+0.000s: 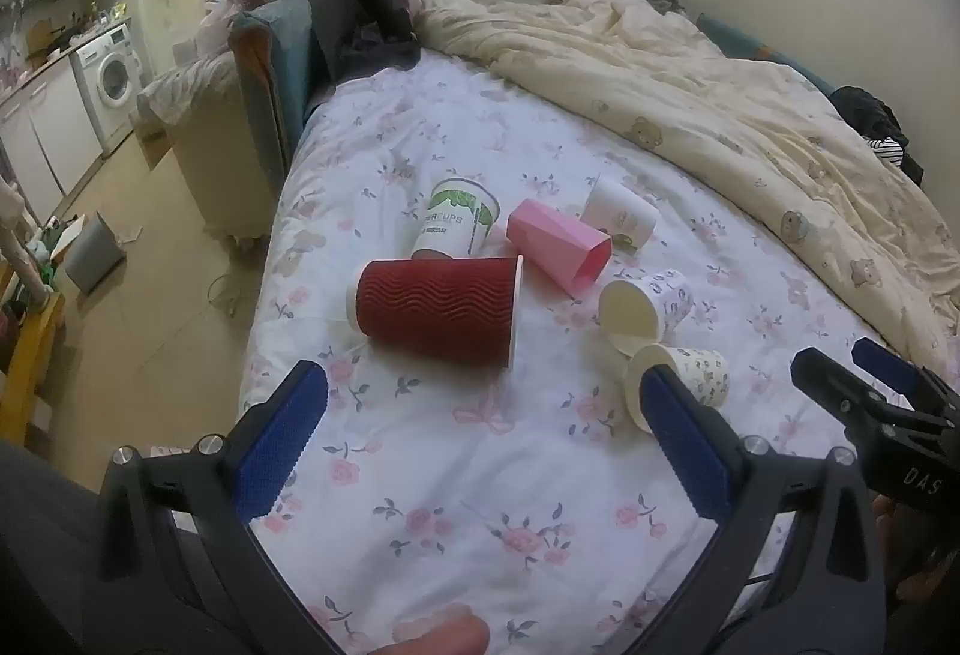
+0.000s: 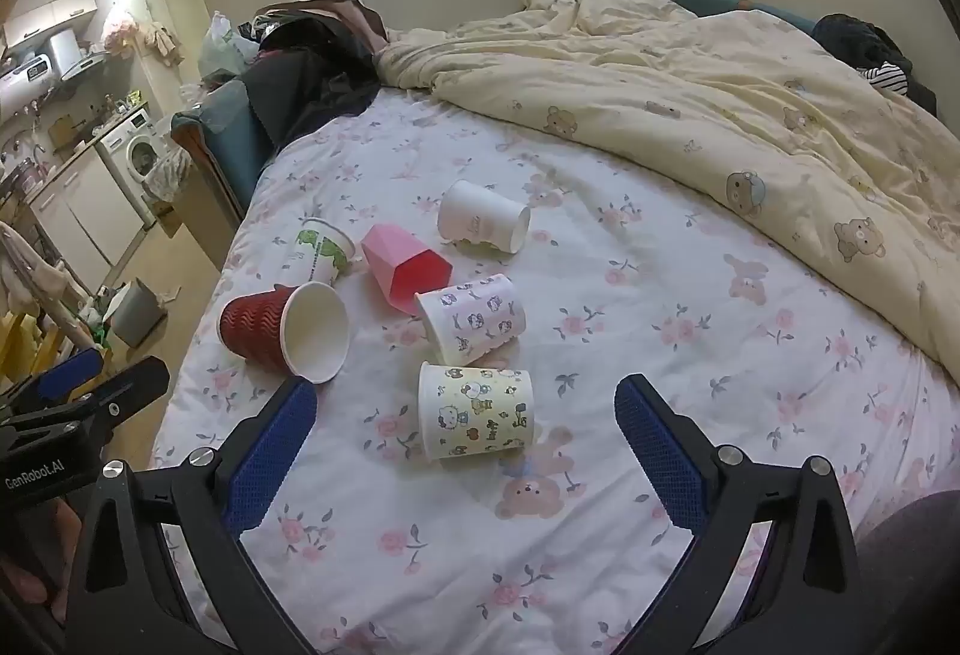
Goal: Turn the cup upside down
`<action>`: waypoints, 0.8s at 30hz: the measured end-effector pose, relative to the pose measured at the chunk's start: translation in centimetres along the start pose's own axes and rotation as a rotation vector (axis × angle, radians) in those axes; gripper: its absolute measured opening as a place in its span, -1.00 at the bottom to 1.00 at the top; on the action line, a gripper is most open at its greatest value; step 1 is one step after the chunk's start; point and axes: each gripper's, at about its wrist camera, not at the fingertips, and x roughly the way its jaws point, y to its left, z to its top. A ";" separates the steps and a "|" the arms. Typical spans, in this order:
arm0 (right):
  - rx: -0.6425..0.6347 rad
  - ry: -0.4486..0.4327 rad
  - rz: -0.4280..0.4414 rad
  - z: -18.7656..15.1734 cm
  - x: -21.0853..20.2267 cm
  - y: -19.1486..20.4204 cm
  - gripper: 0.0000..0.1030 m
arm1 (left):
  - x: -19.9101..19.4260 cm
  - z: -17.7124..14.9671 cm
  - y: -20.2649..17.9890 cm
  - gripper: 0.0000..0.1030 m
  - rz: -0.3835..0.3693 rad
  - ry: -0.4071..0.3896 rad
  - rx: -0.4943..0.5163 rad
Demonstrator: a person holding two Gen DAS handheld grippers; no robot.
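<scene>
Several cups lie on their sides on the floral bedsheet. A red ribbed paper cup (image 1: 435, 310) (image 2: 282, 334) lies just beyond my left gripper (image 1: 480, 403), which is open and empty. A cream cartoon-print cup (image 2: 477, 410) (image 1: 684, 382) lies between the open, empty fingers of my right gripper (image 2: 465, 415). A white cup with purple prints (image 2: 471, 316) (image 1: 645, 307), a pink faceted cup (image 2: 405, 268) (image 1: 558, 244), a green-printed white cup (image 2: 321, 250) (image 1: 459, 223) and a plain white cup (image 2: 483, 217) (image 1: 618, 214) lie farther back.
A cream bear-print duvet (image 2: 690, 102) is bunched over the bed's far right. The bed's left edge (image 1: 264, 295) drops to the floor, where a grey bin (image 1: 93, 253) stands. Dark clothes and a blue headboard (image 1: 288, 72) sit at the far left. My right gripper shows in the left wrist view (image 1: 864, 385).
</scene>
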 end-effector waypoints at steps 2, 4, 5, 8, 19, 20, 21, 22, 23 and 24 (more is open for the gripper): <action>0.003 -0.004 0.004 0.0 0.0 0.0 0.98 | 0.0 0.0 0.0 0.99 0.006 0.004 0.001; 0.004 -0.001 0.004 0.0 0.1 0.0 0.98 | 0.0 0.0 0.1 0.99 0.001 0.004 -0.004; 0.004 -0.001 0.004 -0.1 0.1 0.0 0.98 | 0.0 0.0 0.2 0.99 0.000 0.004 -0.006; 0.010 0.005 0.007 -0.1 0.2 -0.1 0.98 | 0.0 -0.1 0.3 0.99 -0.003 0.009 -0.010; 0.013 0.010 0.006 -0.1 0.2 -0.1 0.98 | 0.5 -0.1 0.5 0.99 -0.010 0.017 -0.008; 0.013 0.010 0.007 -0.1 0.2 -0.1 0.98 | 0.5 -0.1 0.4 0.99 -0.011 0.017 -0.009; 0.013 0.010 0.007 -0.1 0.2 -0.1 0.98 | 0.4 0.0 0.4 0.99 -0.010 0.018 -0.009; 0.012 0.009 0.005 -0.1 0.2 -0.1 0.98 | 0.5 -0.1 0.4 0.99 -0.009 0.016 -0.007; 0.011 0.008 0.004 -0.1 0.1 -0.1 0.98 | 0.3 -0.1 0.3 0.99 -0.007 0.016 -0.009; 0.010 0.009 0.005 -0.1 0.2 -0.1 0.98 | 0.3 -0.1 0.3 0.99 -0.008 0.015 -0.009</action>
